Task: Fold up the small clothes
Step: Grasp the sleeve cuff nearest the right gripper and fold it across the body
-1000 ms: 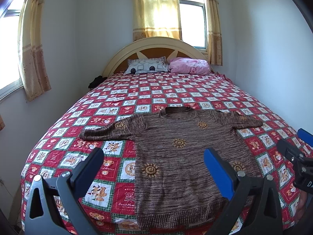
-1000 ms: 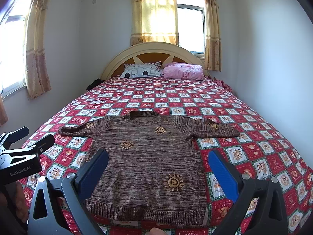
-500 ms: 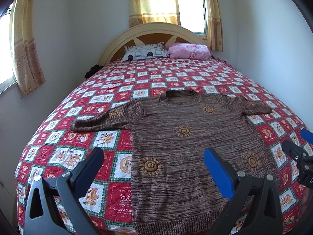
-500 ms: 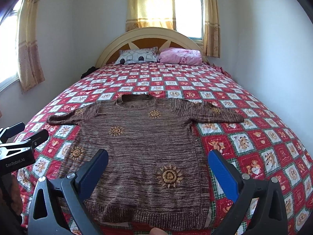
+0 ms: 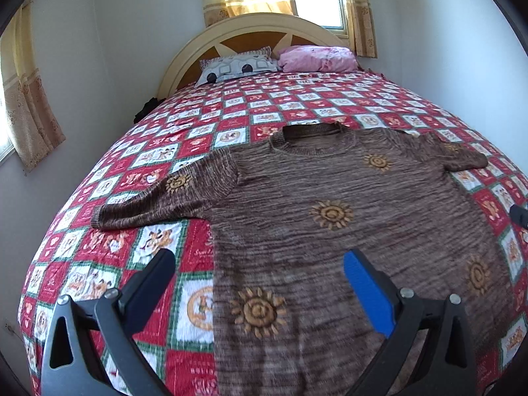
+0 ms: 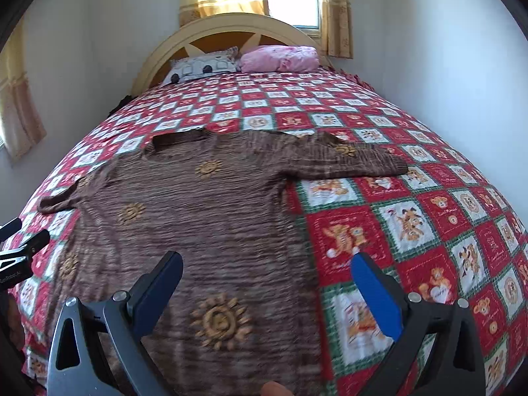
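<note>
A brown knit sweater (image 5: 330,217) with orange sun motifs lies flat and face up on the bed, sleeves spread, collar toward the headboard; it also shows in the right wrist view (image 6: 204,217). My left gripper (image 5: 259,269) is open and empty, hovering over the sweater's lower left part near its left side seam. My right gripper (image 6: 265,272) is open and empty, hovering over the sweater's lower right part near its right side seam. The left gripper's tip shows at the left edge of the right wrist view (image 6: 23,247).
The bed has a red, white and green patchwork quilt (image 5: 231,105). A patterned pillow (image 5: 237,66) and a pink pillow (image 5: 316,57) lie by the cream headboard (image 5: 257,29). White walls flank the bed; curtained windows stand behind and to the left.
Both grippers have moved forward and lower over the sweater, which now looms larger. Both stay open and empty. The sweater has not moved.
</note>
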Motion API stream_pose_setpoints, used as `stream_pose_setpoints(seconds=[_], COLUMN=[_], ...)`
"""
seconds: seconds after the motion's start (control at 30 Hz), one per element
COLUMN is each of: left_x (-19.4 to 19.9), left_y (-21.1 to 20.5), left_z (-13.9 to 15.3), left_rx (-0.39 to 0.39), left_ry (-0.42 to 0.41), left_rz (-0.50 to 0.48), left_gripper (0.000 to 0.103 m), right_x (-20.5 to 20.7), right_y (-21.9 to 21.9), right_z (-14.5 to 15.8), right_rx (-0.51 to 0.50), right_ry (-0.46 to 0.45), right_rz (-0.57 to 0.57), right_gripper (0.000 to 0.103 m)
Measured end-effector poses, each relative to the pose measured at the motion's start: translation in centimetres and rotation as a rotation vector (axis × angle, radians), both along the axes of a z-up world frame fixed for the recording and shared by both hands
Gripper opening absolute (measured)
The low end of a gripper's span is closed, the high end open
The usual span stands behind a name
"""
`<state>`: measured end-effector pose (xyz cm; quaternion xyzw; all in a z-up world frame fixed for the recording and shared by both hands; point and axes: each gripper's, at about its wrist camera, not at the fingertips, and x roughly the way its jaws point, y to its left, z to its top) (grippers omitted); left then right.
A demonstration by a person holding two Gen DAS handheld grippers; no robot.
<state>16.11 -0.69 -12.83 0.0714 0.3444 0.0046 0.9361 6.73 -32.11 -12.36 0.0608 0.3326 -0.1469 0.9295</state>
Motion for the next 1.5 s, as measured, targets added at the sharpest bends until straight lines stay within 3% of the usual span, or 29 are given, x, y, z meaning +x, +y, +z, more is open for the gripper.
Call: stream_pose_setpoints(seconds=[0.17,0.37,0.7,0.83,0.9,0.97,1.0,1.07,1.13,1.33,1.5], left_x=[3.5,7.7,12.0,13.0,13.4,13.5,13.6,13.7,13.6,13.6,13.6], left_y=[1.4,3.3,4.2,4.7,5.0,5.3,5.4,5.5,5.4,5.2,5.5], left_z=[-0.8,-2.3,-4.1,-5.3,-6.0,-6.3,-6.3,-6.5,-6.6,-6.9,-7.1], left_rx=[0.031,0.008,-0.001,-0.015,-0.030,-0.055,-0.067,-0.076,-0.075,-0.067,-0.089], left_ry=[-0.027,0.000,0.053,0.088,0.110,0.125,0.126,0.127,0.127,0.128,0.134], left_rz=[0.037,0.085,0.115,0.125,0.129,0.133,0.140,0.150,0.149,0.127,0.124], left_gripper=[0.103,0.103,0.103,0.103,0.103,0.103,0.103,0.103,0.103,0.103,0.103], right_x=[2.1,4.8,10.4,11.8,12.4,13.1,13.6,14.5,15.0,17.1,20.5], right_y=[-5.7,-13.5,-24.9,-27.1,-27.6,-27.7,-27.7,-27.3,-27.1,-22.0,-12.5], right_z=[0.0,-0.2,-3.4,-4.7,-4.8,-4.8,-4.9,-4.9,-4.7,-0.5,2.7], right_rx=[0.030,0.082,0.254,0.299,0.290,0.277,0.269,0.246,0.237,0.089,-0.070], right_ry=[-0.006,-0.017,0.004,0.018,0.019,0.039,0.055,0.076,0.081,0.021,0.005], right_rz=[-0.060,-0.172,-0.339,-0.368,-0.368,-0.364,-0.350,-0.327,-0.306,-0.205,0.002], right_gripper=[0.102,0.101,0.081,0.080,0.078,0.060,0.045,0.036,0.014,0.012,0.012])
